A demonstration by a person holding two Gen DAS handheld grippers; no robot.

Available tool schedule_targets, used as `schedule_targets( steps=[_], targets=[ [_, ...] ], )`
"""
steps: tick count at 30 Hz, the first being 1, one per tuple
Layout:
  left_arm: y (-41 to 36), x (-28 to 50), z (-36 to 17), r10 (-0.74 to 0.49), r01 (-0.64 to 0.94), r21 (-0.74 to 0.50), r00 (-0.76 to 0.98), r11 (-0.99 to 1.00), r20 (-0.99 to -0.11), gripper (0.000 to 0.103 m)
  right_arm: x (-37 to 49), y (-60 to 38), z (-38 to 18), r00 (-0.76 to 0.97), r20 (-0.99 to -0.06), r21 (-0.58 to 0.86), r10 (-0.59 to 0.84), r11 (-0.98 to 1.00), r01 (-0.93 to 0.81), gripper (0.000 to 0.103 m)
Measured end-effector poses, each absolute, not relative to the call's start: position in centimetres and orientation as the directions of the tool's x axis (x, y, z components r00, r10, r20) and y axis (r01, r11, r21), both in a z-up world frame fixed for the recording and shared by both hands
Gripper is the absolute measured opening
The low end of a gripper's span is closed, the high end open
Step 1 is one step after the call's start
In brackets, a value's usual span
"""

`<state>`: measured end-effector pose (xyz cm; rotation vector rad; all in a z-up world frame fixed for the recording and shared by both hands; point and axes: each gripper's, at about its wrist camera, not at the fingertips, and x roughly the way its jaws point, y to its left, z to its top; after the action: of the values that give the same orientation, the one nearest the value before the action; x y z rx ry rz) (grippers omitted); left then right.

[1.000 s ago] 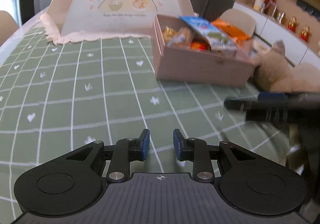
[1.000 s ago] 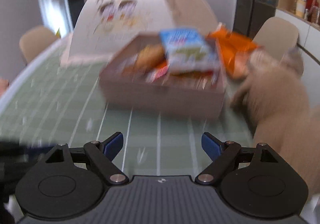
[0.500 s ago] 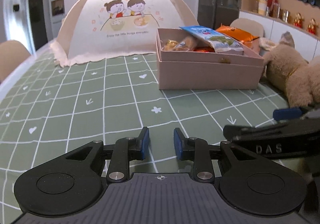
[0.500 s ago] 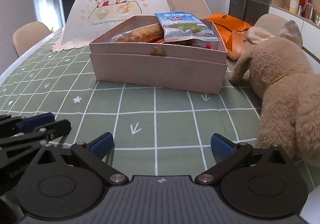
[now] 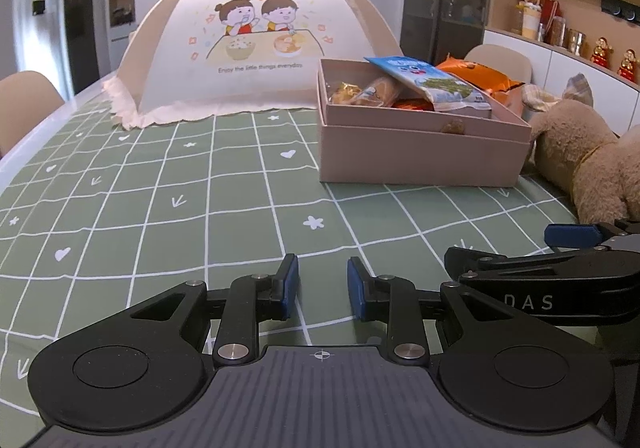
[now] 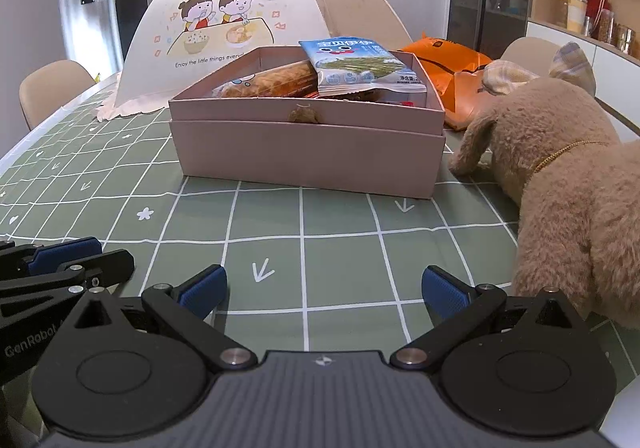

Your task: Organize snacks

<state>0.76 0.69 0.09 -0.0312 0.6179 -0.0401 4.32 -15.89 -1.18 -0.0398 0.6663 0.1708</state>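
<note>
You held both grippers low over a green tablecloth (image 6: 340, 248) crossed by white grid lines, with small white hearts, stars and arrows printed in its squares.

Your left gripper (image 5: 322, 284) had its blue-padded jaws drawn close together, a narrow gap left between them and nothing in it; only cloth showed there. Your right gripper (image 6: 324, 288) stood spread wide and released, also with nothing between its pads. Each gripper showed at the edge of the other's view, side by side and apart.

Ahead of both sat a pink cardboard box (image 6: 308, 152), open at the top, resting on the cloth. Inside it lay the snacks: a blue and white packet (image 6: 356, 66) propped up against the box's far rim, a wrapped pastry roll (image 6: 276, 82) beside it, and more wrappers underneath, too hidden to name. An orange snack bag (image 6: 444, 62) lay outside the box, behind its right corner.

To the right of the box, just beside it, lay a tan plush dog (image 6: 568, 176). Behind the box stood a domed mesh food cover (image 6: 224, 28) printed with two cartoon children eating.
</note>
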Motion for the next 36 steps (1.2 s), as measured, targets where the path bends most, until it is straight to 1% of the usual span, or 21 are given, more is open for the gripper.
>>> schedule_targets(
  steps=[36],
  targets=[
    [0.61,0.78,0.03,-0.046,0.03,-0.037,0.814,0.999,-0.579,0.031,4.29,-15.87,-1.16,0.773,-0.618,0.018,0.145,0.985,-0.17,0.103]
  ],
)
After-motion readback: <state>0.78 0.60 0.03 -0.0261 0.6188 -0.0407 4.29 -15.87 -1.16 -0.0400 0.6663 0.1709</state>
